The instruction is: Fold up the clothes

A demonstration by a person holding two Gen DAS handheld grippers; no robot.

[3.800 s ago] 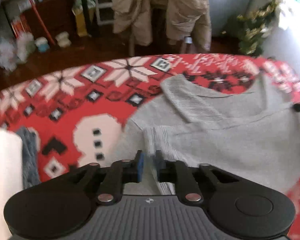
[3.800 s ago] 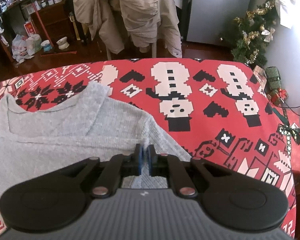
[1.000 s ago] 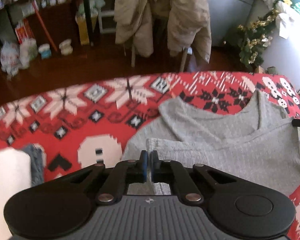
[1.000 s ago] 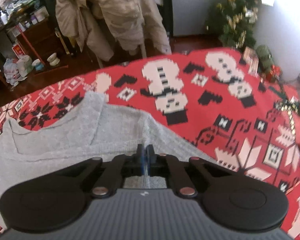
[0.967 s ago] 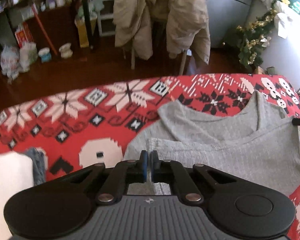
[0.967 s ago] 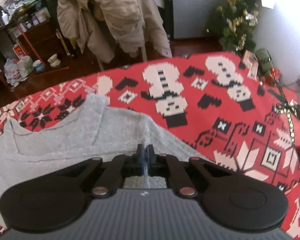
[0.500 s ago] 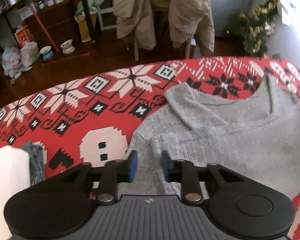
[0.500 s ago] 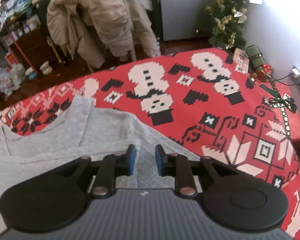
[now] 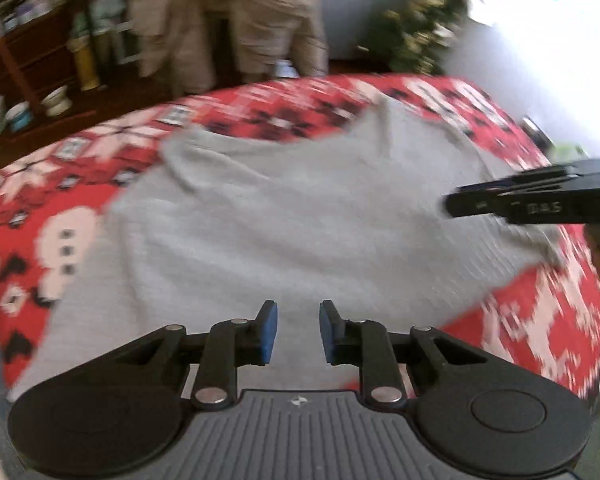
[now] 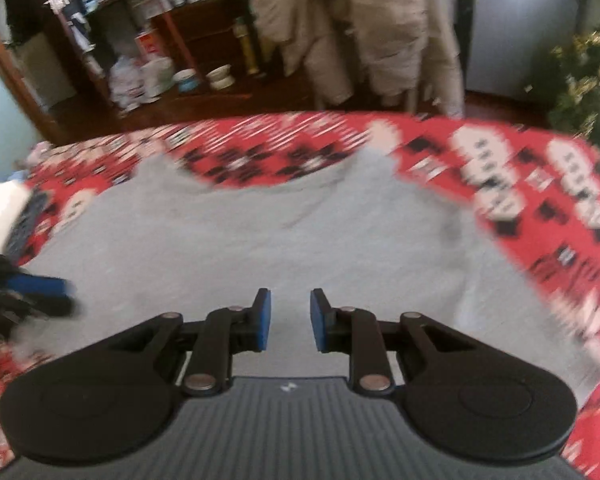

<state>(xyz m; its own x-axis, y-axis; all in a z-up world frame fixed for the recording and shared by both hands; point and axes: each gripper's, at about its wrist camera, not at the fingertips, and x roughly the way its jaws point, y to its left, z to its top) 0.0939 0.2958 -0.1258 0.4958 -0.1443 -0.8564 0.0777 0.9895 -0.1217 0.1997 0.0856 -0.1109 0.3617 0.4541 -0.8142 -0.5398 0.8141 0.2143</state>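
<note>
Left wrist view: looks down on a grey top (image 9: 300, 220) spread flat on a red patterned cloth (image 9: 80, 160). Left gripper (image 9: 296, 330) stands apart, blue pads (image 9: 269, 332) with clear air between, gripping nothing. Hangs over the near edge of the top, fabric running from 6 o'clock up to the neckline at 12. Widest span of the top from 9 to 3 o'clock, across the line of the fingers, not along it.

Right wrist view: much the same. Right gripper (image 10: 290, 320) also parted and empty, over the near edge, neckline dip at 12 o'clock, one shoulder at 10 and the other at 1. Places the left gripper at 9 o'clock, close by, low over the same edge.

Puts both grippers about equally near the top, each nearer its own half: left side for the left, right side for the right. Heavy motion blur, so probably no sleeve lying out to either side, though hard to be sure. Fits either a top just laid flat or one with its sides already turned in. Either way, near edge at 6 o'clock within reach of both, far edge at 12.
</note>
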